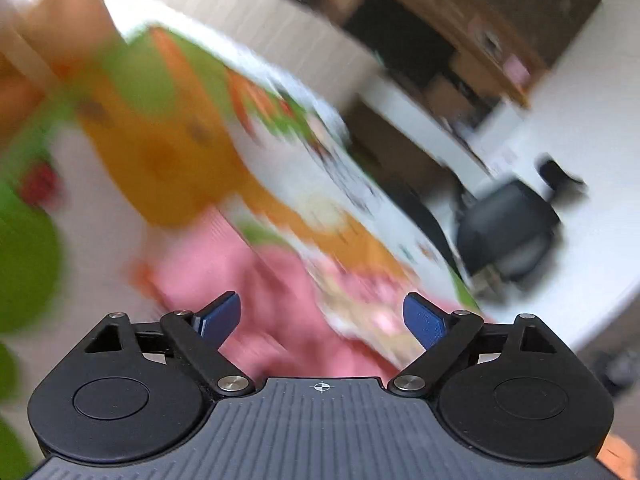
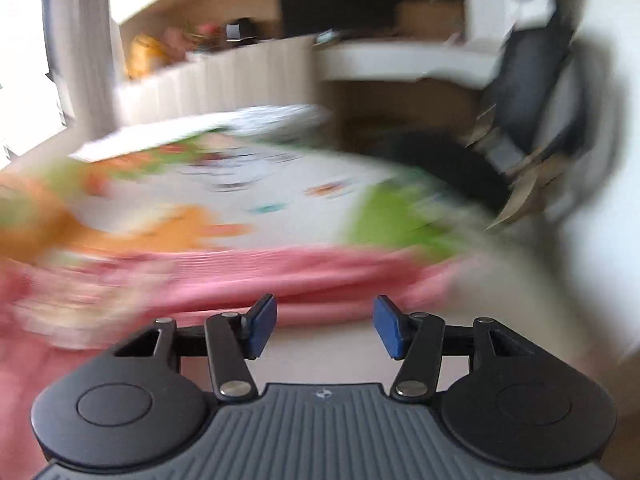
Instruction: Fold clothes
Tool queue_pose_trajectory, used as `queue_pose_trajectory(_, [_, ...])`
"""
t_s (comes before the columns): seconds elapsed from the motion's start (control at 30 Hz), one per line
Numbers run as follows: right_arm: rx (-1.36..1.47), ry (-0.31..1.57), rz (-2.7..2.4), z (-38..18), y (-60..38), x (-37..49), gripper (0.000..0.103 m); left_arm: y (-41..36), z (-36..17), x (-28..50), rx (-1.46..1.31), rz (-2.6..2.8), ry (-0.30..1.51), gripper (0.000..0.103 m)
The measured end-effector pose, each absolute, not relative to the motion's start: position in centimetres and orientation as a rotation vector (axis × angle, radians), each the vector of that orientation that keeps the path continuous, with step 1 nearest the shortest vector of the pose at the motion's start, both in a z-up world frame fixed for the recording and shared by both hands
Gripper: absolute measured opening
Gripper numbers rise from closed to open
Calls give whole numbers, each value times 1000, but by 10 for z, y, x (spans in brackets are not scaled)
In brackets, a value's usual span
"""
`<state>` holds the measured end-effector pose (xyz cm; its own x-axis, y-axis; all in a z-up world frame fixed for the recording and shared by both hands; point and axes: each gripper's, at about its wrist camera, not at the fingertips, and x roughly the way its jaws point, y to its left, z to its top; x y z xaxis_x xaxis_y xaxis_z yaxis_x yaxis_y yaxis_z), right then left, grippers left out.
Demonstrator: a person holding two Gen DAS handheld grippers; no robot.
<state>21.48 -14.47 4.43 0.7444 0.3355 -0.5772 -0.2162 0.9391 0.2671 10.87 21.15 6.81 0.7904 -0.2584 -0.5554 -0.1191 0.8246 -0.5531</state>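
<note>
left gripper: jaws standing wide apart, gripping nothing, hovering over the pink garment | right gripper: jaws apart, gripping nothing | pink garment: lying near, just ahead of both grippers, on the patterned mat | office chair: standing far right | both views blurring

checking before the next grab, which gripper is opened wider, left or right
The left gripper: its blue fingers stand far apart over the pink garment. The right gripper is open too, but with a narrower gap.
</note>
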Motion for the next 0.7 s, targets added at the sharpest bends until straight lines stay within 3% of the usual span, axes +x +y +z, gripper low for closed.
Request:
queue_pose_trajectory(0.07, [259, 727, 398, 25, -116, 217, 54, 188, 55, 118, -579, -119, 730, 90])
queue_pose_trajectory(0.2, [134, 779, 457, -4, -70, 216, 53, 158, 30, 118, -447, -91, 817, 82])
queue_pose_trajectory(0.23, [106, 792, 465, -10, -64, 215, 44, 154, 27, 114, -423, -92, 824, 78])
queue_pose_trajectory(0.27, [88, 791, 471, -12, -61, 212, 33, 150, 25, 111, -399, -93, 832, 72])
queue_pose_trajectory(0.3, [73, 788, 476, -14, -60, 208, 32, 146, 23, 108, -374, -94, 839, 68])
queue_pose_trajectory(0.33, [58, 785, 482, -16, -58, 204, 24, 142, 20, 104, -350, -96, 847, 56])
queue_pose_trajectory(0.37, [63, 788, 486, -16, -59, 201, 16, 138, 18, 101, -326, -97, 854, 51])
queue_pose_trajectory(0.43, [83, 801, 490, -16, -64, 192, 11, 130, 13, 94, -277, -99, 868, 29])
queue_pose_trajectory(0.53, [69, 816, 498, -11, -72, 172, 9, 118, 6, 84, -204, -102, 888, 18])
queue_pose_trajectory(0.63, [66, 845, 499, -9, -86, 151, 9, 112, 5, 74, -162, -95, 898, 16])
queue_pose_trajectory(0.7, [28, 843, 488, -5, -91, 141, 10, 116, 12, 68, -177, -77, 891, 22])
